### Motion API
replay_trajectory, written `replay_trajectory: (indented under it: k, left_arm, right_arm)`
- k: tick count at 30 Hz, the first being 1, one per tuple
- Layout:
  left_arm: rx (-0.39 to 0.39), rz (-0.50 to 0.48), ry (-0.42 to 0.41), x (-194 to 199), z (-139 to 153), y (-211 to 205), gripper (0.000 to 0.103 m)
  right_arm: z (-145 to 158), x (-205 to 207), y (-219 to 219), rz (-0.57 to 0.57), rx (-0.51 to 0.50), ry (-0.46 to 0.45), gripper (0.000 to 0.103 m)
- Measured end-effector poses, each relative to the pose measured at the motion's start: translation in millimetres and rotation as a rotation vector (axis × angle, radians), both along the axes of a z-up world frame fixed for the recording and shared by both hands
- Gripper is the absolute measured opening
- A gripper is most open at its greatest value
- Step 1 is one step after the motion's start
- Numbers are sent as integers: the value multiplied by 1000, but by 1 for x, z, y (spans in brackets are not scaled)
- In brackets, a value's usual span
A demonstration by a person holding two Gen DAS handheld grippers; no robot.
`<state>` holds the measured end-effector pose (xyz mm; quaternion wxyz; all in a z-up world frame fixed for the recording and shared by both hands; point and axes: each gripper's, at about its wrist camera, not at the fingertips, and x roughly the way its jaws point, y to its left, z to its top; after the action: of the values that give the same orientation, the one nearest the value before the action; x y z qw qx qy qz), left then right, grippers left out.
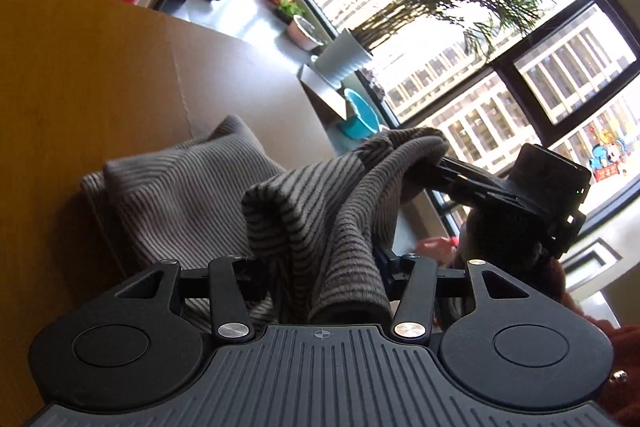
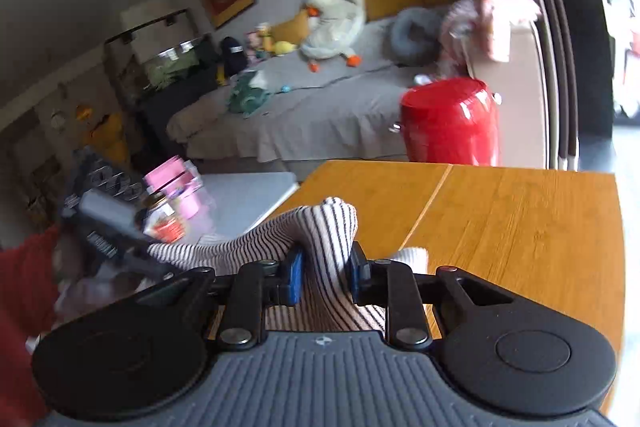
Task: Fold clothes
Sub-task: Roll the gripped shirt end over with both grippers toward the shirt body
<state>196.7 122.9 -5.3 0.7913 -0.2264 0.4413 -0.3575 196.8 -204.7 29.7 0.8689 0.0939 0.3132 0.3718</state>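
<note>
Room: living room, grey sofa bed point(image 2: 320, 99), big windows.
Surface: wooden desk point(image 2: 520, 227).
Garment: striped garment point(image 1: 304, 211), partly lifted off the desk, slung between both grippers.
Left gripper point(image 1: 320, 267): closed on one bunched edge.
Right gripper point(image 2: 325, 277): blue pads pinching cloth.
Key relation: fabric spans from gripper to gripper; rest lies ahead-left on the desk.
Writing: none legible.

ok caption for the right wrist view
Right gripper pinches the striped cloth above the wooden table.
</note>
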Motion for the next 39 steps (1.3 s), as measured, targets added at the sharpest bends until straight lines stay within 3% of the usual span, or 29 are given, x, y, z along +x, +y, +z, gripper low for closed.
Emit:
replay_trajectory:
  k: [3,5,8,13,17,20,24,25,29,32,34,39]
  left_arm:
    - [71,102,15,25,-17,20,53]
    - [75,146,41,33,-28,33,52]
    - [56,175,-3,31,-23,48,54]
    - [149,196,-220,18,17,45,61]
    - [127,176,-335,14,42,31,66]
    - [162,107,-332,17,34,12,67]
    - [307,84,-304,31,-1,-6,63]
    - [317,90,-294,34,-10,-5,68]
    - [273,116,-276,36,-18,4,68]
    - [262,117,-279,35,-22,5,69]
    - [245,119,-270,36,-26,8,69]
    - [210,128,-249,37,-33,10,70]
  right_arm:
    - [-43,49,33,-32,-77,72,18]
    - [-58,62,44,-29,-87,77,20]
    - [-65,70,46,-40,-67,100,22]
    - [-70,66,40,-72,-73,112,30]
    - [-73,63,35,-107,-63,125,37]
    - [-72,62,35,-121,-69,129,37]
    - [-58,53,37,-143,-128,113,38]
    - [-52,49,36,-150,-145,109,39]
    - [-30,19,22,-181,-161,110,51]
    - [-25,-6,1,-236,-105,179,65]
    - [-31,-20,-12,-274,-44,261,69]
    - [-58,-39,-18,-299,111,443,70]
